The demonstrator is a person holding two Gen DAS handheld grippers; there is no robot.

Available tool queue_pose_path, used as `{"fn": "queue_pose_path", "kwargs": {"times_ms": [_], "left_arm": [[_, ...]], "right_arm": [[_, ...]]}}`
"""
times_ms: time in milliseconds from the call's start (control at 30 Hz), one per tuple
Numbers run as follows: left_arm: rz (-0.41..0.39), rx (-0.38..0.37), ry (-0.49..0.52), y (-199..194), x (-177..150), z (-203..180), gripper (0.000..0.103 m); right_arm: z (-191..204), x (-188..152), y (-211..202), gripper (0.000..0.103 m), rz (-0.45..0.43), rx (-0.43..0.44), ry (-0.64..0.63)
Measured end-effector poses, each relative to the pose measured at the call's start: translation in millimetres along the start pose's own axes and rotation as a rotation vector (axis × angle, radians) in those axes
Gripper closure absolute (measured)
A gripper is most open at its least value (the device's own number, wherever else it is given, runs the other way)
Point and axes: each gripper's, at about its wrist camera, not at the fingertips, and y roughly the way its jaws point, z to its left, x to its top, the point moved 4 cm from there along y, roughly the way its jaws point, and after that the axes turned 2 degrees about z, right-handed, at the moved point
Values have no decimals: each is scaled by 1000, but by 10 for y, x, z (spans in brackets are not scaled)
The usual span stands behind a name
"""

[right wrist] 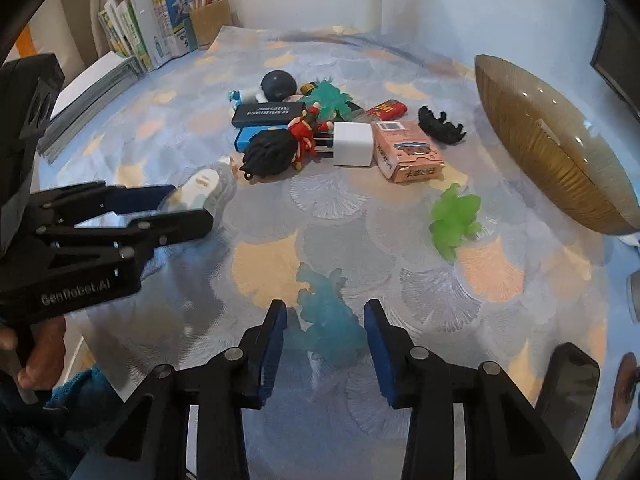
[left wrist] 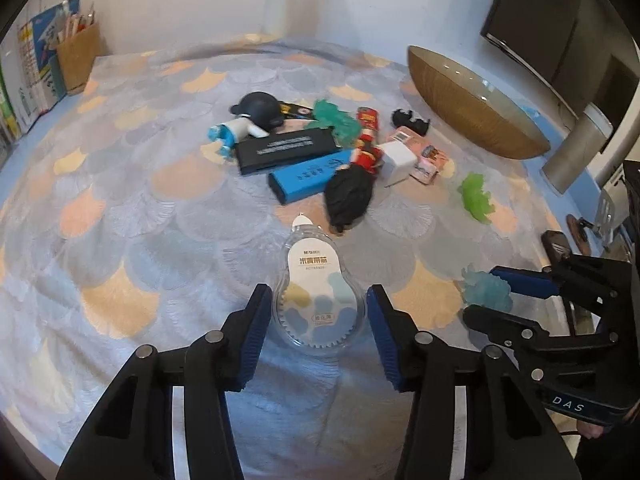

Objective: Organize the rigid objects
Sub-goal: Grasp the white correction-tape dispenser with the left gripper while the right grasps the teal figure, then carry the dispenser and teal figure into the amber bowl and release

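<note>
Left gripper: jaws straddle the wide round end of a clear plastic correction-tape dispenser, teardrop shape, toothed gear wheel visible inside, white label. Ribbed blue pads sit just beside its sides; a thin gap shows on both, so not clamped. The nozzle tip points away from the jaws.

Right gripper: jaws parted around a translucent teal figure, soft-looking, jagged outline, lying flat on the cloth. The pads are clear of it on both sides.

Ahead of both: a cluster of hard items, namely a matte black rectangular case, a blue box, a white cube charger, a pink carton and a doll with black hair. Ahead-right of the right gripper: a translucent green spiky figure, and beyond it a ribbed golden oval bowl. The surface is a quilted fan-pattern cloth.
</note>
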Motion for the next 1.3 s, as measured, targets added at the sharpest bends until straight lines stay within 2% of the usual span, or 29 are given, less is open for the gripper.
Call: {"fn": "queue_pose_path", "kwargs": {"times_ms": [167, 300, 433, 500, 600, 700, 800, 900, 1000, 1067, 1133, 1233, 1300], "left_arm": [[-6, 18, -19, -24, 23, -27, 57], [-65, 39, 14, -213, 130, -136, 57], [-143, 7, 67, -447, 387, -331, 57], [-184, -7, 94, -553, 644, -471, 57], [-278, -29, 123, -768, 1123, -689, 57], [-342, -118, 137, -901, 1661, -929, 57], [-318, -157, 130, -619, 2004, -1173, 57], [-238, -154, 155, -127, 2017, -1412, 57], [-153, -155, 180, 323, 1935, -1604, 57], [-126, -162, 183, 488, 1932, -1654, 57], [-105, -158, 186, 592, 1934, -1693, 57], [-111, -164, 199, 612, 1943, -1734, 56], [-155, -139, 208, 506, 1965, -1719, 32]], "right_arm": [[-62, -34, -96, 64, -18, -3, 10], [-206, 29, -303, 64, -61, -22, 50], [-419, 166, -637, 64, -147, -43, 89], [-621, 254, -900, 64, -205, -124, 108], [-1031, 412, -1317, 64, -279, -190, 174], [-1367, 582, -1616, 64, -327, -260, 229], [-1557, 722, -1570, 64, -324, -278, 251], [-1729, 794, -1205, 64, -233, -275, 273], [-1930, 787, -897, 64, -168, -216, 328], [-2017, 788, -802, 64, -154, -180, 352], [-2083, 783, -743, 64, -137, -179, 368], [-2187, 777, -695, 63, -116, -170, 401], [-2200, 780, -749, 49, -128, -176, 415]]}}
